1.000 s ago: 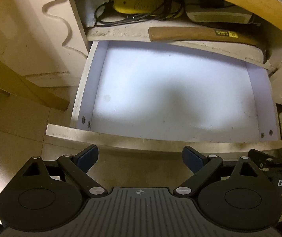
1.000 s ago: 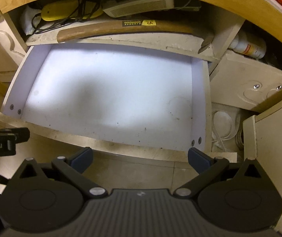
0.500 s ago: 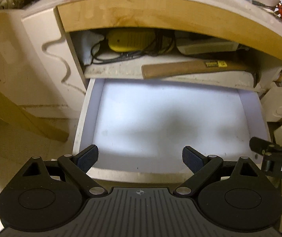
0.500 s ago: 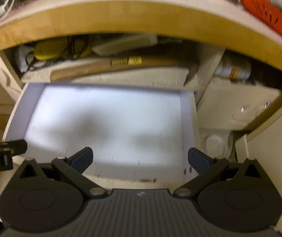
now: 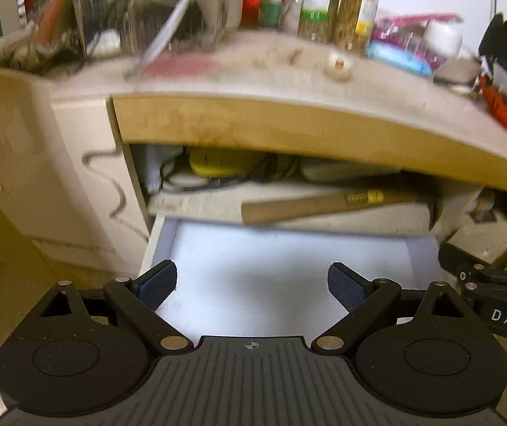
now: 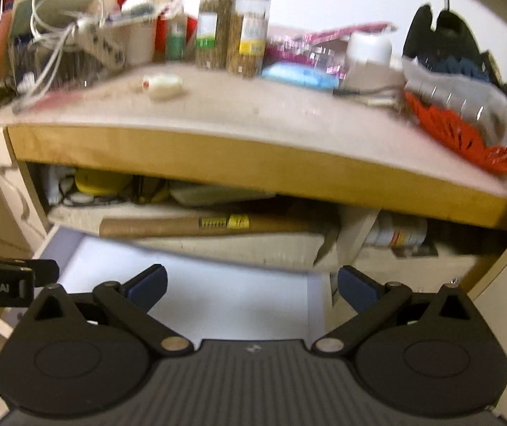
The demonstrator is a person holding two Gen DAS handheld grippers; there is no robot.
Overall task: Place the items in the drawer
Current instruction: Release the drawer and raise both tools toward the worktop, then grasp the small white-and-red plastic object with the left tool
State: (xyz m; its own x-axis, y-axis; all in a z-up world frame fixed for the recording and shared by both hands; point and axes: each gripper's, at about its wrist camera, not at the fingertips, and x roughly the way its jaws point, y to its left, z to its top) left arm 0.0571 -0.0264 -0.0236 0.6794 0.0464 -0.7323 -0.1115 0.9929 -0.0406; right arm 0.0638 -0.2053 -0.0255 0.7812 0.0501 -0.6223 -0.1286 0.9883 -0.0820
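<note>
An open drawer (image 5: 281, 269) with a bare white floor sits pulled out below a wooden worktop; it also shows in the right wrist view (image 6: 218, 294). My left gripper (image 5: 252, 282) is open and empty, held above the drawer's front. My right gripper (image 6: 252, 284) is open and empty beside it. On the worktop (image 6: 253, 106) lie a small white item (image 6: 163, 85), two tall jars (image 6: 233, 28), a blue item (image 6: 299, 74) and other clutter, all blurred.
A shelf above the drawer holds a wooden-handled hammer (image 5: 324, 204), a yellow device (image 5: 218, 163) and cables. An orange mesh item (image 6: 466, 135) lies at the worktop's right edge. Cabinet panels (image 5: 40, 177) stand at the left. A bottle (image 6: 398, 234) lies in the right cubby.
Both grippers have tilted and risen, so the views swung up from the drawer floor to the worktop and its clutter. Both stay open and empty.
</note>
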